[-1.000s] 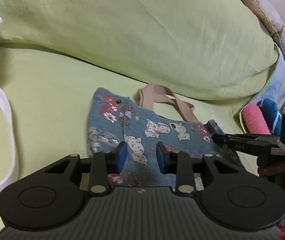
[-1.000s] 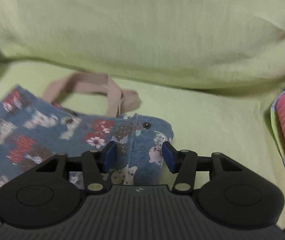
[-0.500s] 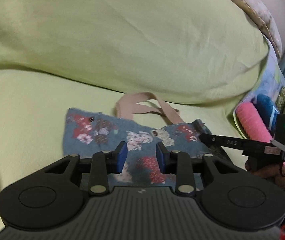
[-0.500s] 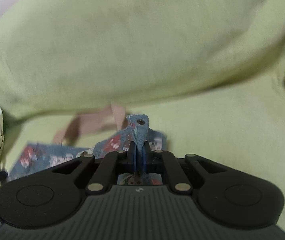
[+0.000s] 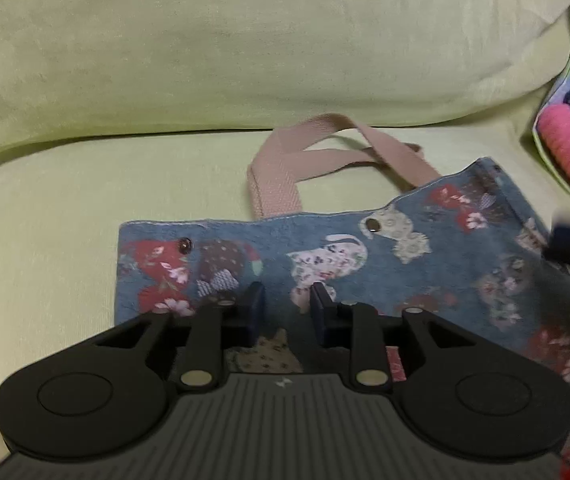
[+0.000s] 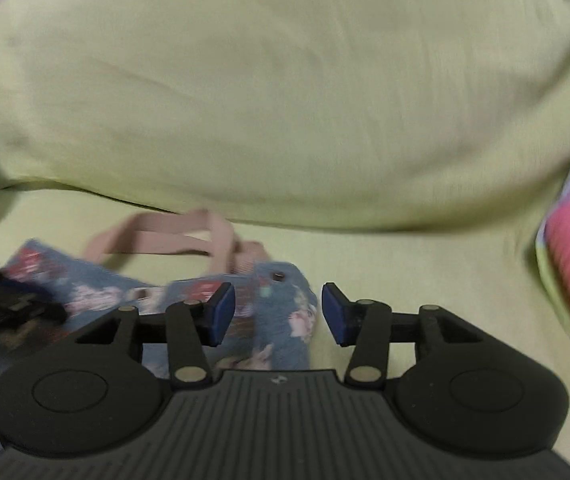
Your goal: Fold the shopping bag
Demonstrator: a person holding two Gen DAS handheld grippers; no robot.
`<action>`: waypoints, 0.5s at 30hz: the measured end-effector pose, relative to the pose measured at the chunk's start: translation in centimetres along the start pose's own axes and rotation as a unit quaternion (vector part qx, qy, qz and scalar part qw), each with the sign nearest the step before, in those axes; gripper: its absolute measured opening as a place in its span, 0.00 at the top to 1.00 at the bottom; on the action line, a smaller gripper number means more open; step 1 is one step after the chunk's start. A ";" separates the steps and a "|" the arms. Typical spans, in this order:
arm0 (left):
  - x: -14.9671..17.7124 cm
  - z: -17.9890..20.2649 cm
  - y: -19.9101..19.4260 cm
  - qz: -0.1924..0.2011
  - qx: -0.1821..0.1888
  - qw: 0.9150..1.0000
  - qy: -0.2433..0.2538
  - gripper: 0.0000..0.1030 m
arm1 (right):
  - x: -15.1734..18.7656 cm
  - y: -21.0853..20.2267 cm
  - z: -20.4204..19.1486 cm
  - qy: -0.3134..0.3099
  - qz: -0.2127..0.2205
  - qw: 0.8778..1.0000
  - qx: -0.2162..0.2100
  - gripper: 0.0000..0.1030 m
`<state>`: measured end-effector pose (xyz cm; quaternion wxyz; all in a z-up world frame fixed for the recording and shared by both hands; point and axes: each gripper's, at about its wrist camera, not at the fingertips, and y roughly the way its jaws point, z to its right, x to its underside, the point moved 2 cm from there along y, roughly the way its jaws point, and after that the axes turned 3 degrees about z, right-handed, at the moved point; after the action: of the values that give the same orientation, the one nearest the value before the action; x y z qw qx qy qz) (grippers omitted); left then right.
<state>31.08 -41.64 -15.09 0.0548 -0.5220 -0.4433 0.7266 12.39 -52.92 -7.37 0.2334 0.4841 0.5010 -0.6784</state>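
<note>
Fold step, early: bag lies flat on green sheet, handles toward pillow. Left gripper over bag's mid-panel, jaws apart, closing slightly, pads not pressing cloth. Right gripper at bag's snap corner, jaws opening, corner between but loose. Next, prob.: re-grip an edge w/ both, carry it across bag.

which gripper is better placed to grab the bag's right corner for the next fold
Right. The right gripper has its opening jaws around the snap-button corner of the blue floral fabric shopping bag. The left gripper, jaws closing, sits over the bag's middle panel.
</note>
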 end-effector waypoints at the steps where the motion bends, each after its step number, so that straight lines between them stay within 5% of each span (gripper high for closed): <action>1: 0.0 -0.1 -0.1 0.001 -0.003 1.000 -0.001 0.70 | 0.4 -0.6 -0.6 -0.011 -0.011 1.000 -0.025 0.69; 3: 0.2 -0.7 -1.6 0.004 -0.011 1.000 -0.019 0.75 | 1.7 -0.6 -1.6 -0.026 -0.052 0.997 -0.060 0.90; 6: 1.1 -2.1 -6.7 0.041 0.000 0.995 -0.086 0.79 | 3.8 1.3 -1.4 -0.014 -0.090 0.995 -0.039 0.91; 8: 2.8 -2.9 -10.7 0.066 0.036 0.987 -0.144 0.71 | 3.0 -0.2 -1.2 0.022 -0.078 0.996 -0.044 0.85; 11: 6.2 -2.5 -15.0 0.082 0.042 0.981 -0.172 0.64 | 2.2 -4.2 -2.4 0.068 -0.050 0.992 -0.089 0.84; 15: 11.2 -2.8 -17.2 0.055 0.031 0.970 -0.234 0.64 | 4.2 -8.3 -7.4 0.084 -0.071 0.975 -0.191 0.84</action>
<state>21.76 -23.60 -11.19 -0.0740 -0.3587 -0.3915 0.8441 7.10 -42.28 -7.60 0.2299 0.4486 0.6723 -0.5422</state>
